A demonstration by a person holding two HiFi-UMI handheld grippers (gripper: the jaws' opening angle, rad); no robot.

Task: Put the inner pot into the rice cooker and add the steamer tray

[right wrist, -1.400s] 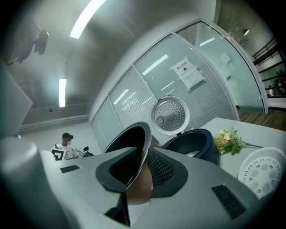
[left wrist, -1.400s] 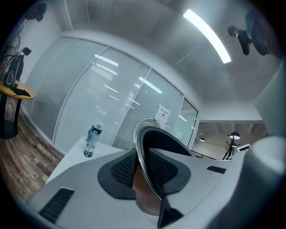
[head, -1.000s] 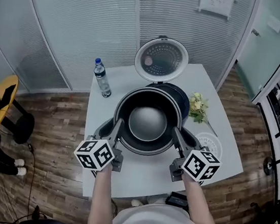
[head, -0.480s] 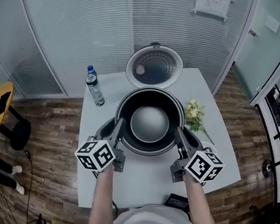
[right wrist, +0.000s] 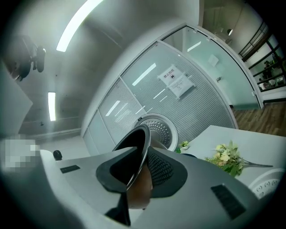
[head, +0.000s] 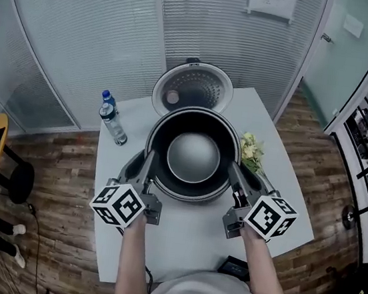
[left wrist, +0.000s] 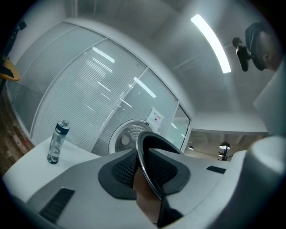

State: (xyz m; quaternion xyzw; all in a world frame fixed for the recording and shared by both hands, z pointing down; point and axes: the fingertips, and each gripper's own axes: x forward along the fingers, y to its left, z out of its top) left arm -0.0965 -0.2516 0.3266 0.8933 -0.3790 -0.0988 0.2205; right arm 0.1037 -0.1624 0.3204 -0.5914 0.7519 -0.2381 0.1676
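The dark round inner pot [head: 193, 154] hangs level between both grippers, its grey bottom showing inside. My left gripper [head: 146, 166] is shut on the pot's left rim, and that rim [left wrist: 149, 170] sits clamped between its dark pads. On the opposite side my right gripper [head: 234, 178] is shut on the right rim [right wrist: 136, 165]. The rice cooker's open perforated lid [head: 193, 87] stands just behind the pot, which hides the cooker's body in the head view. The white perforated steamer tray [right wrist: 269, 187] lies on the table at the right.
A water bottle [head: 112, 121] stands at the white table's [head: 188, 244] back left. A small bunch of flowers [head: 250, 152] lies right of the pot. A dark flat object [head: 235, 267] sits at the front edge. Glass partitions close behind the table.
Both grippers have carried the pot away from me toward the open lid. It now covers the cooker body that showed at its back right before.
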